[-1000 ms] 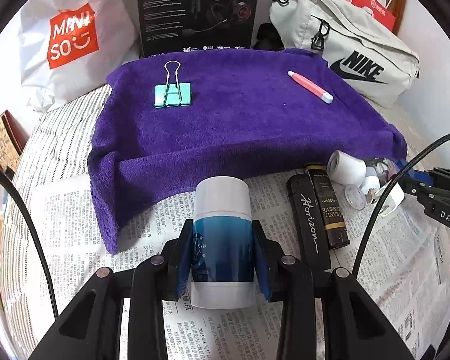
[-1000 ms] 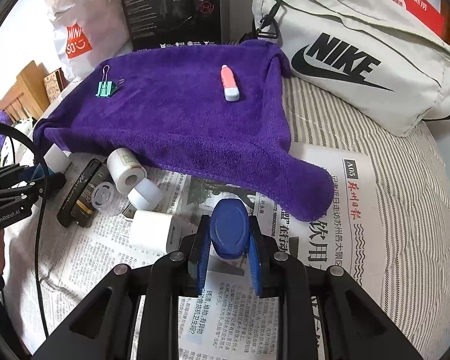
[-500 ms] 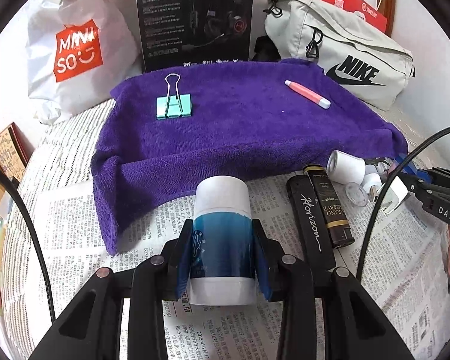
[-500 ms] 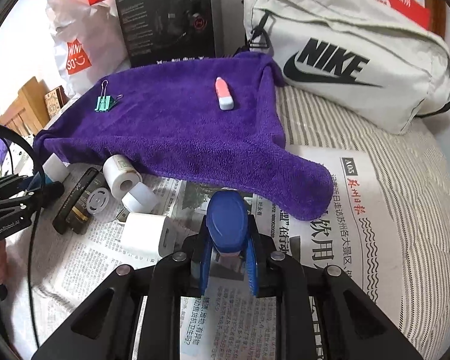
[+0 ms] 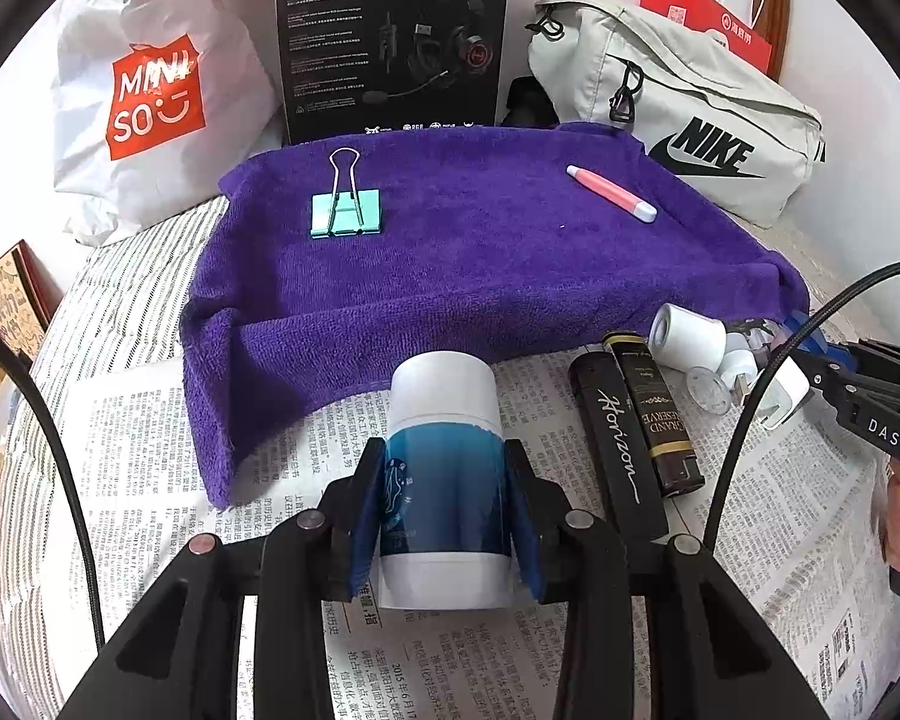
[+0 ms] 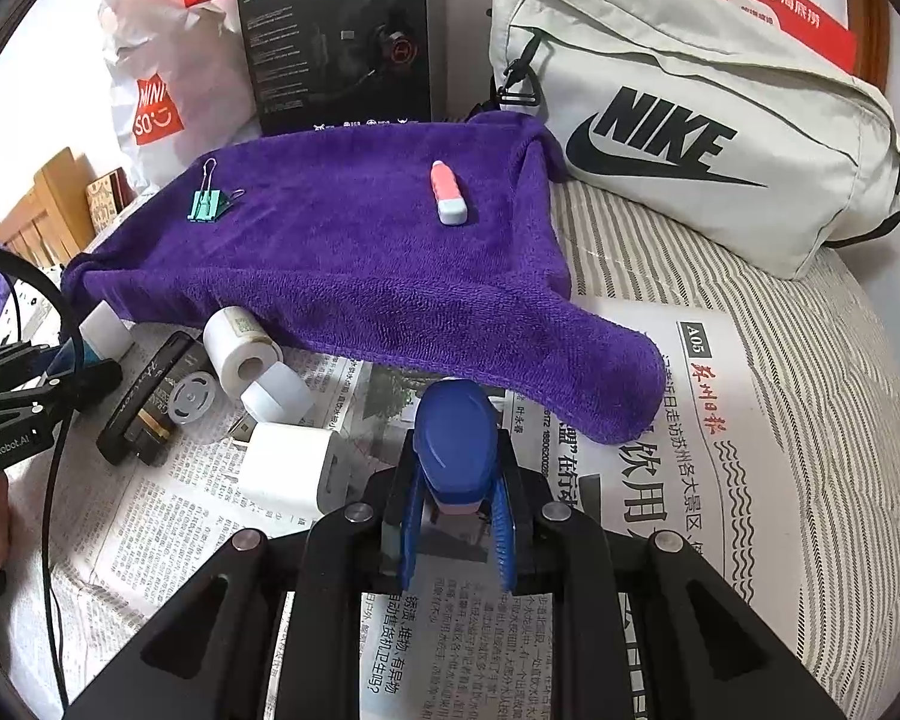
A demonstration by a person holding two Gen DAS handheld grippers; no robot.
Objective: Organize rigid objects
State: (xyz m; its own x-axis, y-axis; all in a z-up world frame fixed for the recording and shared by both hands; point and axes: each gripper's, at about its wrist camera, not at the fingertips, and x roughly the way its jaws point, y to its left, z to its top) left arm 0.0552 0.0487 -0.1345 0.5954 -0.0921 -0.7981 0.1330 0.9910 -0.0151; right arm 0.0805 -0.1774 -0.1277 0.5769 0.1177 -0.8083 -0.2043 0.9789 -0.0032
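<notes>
Towel (image 5: 480, 264) ahead of both tools, raised above the newspaper (image 5: 150, 450) on the bed. Left tool (image 5: 447, 510), clamped on an upright blue-and-white bottle (image 5: 444, 462), faces the towel's near edge, with the binder clip (image 5: 346, 213) beyond to the left. Right tool (image 6: 457, 516), clamped on a blue-capped object (image 6: 457, 444), faces the towel's drooping corner; the pink tube (image 6: 448, 192) lies beyond, its long axis roughly along the tool's line. Each load likely goes forward and up.

Small print on the newspaper (image 6: 642, 480) and black box (image 5: 390, 36) is unreadable.
</notes>
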